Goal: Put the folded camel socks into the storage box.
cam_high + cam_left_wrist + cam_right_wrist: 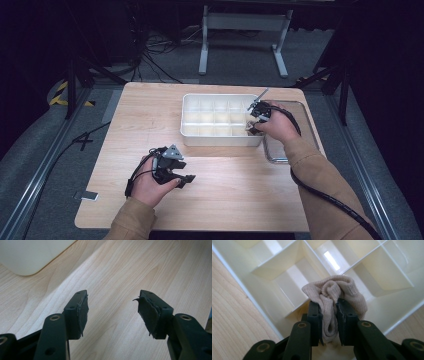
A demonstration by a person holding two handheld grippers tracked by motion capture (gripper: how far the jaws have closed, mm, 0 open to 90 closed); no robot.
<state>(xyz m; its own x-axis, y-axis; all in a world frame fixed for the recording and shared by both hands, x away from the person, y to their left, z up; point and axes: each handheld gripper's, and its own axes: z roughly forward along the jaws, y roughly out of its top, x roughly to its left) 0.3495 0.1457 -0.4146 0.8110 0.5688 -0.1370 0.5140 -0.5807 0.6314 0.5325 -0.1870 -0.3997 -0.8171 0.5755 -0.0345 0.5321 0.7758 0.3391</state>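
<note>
While both hands work at a pale wooden table, the scene reads as follows.

Cloth: a small beige ribbed knit piece, bunched and folded over on itself, soft and wrinkled, possibly a sock.
Cloth position: pinched between the right gripper's jaws, above the near right corner of the tray.
Tray: a white plastic divided tray with a grid of compartments, at the far middle of the table.
Right gripper: jaws clenched on the cloth, held at the tray's right end.
Left gripper: jaws spread wide with nothing between them, worn pads peeling; low over bare wood at near left.
Metal tray: a shiny flat one, just right of the divided tray.
</note>
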